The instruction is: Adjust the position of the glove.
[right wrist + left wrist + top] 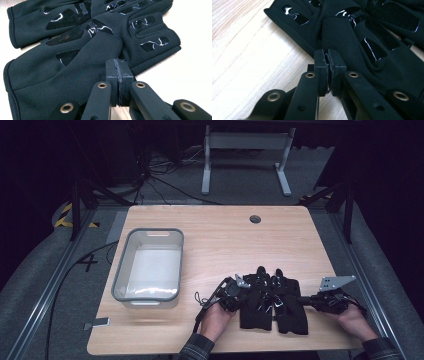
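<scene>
Pale wood table (pixel 215 240) carries two black gloves (pixel 272 302) side by side near its front right, the left gripper (pixel 239 292) pinching the left glove's (pixel 352 37) edge, the right gripper (pixel 312 300) clamped shut at the right glove's (pixel 75 72) edge.

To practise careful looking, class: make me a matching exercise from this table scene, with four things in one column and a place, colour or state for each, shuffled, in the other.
Column one
1 grey bin
2 left gripper
3 round hole
4 gloves

Column two
A near the far edge of the table
B black, lying side by side
C jaws shut, at a glove's edge
D empty, on the table's left part

Pairs: 1-D, 2-C, 3-A, 4-B
</scene>
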